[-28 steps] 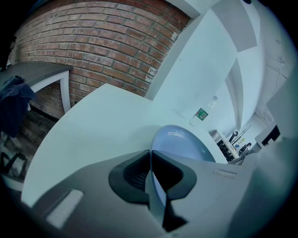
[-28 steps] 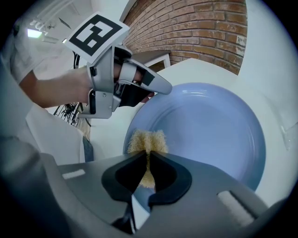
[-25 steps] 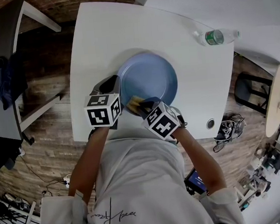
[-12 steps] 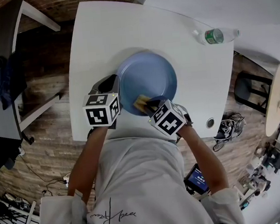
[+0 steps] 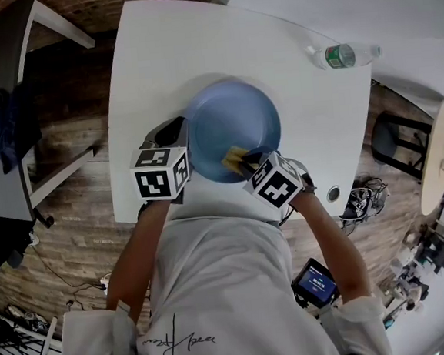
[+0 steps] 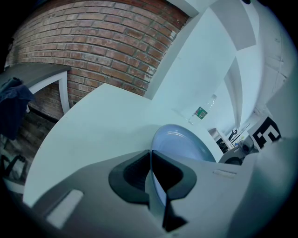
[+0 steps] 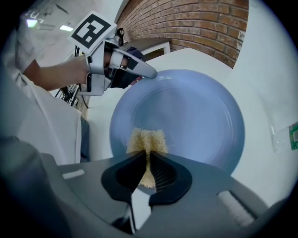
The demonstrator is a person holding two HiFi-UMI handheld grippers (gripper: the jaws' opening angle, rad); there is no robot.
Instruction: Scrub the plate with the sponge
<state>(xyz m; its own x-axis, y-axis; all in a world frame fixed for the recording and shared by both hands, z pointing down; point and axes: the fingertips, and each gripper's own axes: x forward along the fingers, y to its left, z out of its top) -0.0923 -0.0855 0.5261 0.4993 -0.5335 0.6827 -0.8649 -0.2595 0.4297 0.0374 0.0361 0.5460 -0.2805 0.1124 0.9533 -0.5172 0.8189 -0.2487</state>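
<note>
On the white table (image 5: 157,55), L gripper (image 6: 151,169) clamps the blue plate (image 6: 179,144) by its rim (seen edge-on); R gripper (image 7: 148,169) pinches the yellow sponge (image 7: 147,141), seemingly touching the plate.

Plain light-blue plate (image 5: 232,118), yellow sponge (image 5: 233,158) at its 6 o'clock. White table (image 5: 158,70). Clear bottle (image 5: 340,56), green label, at 1 o'clock. My marker cubes (image 5: 161,179): black-and-white squares. Brown plank floor (image 5: 79,224).
</note>
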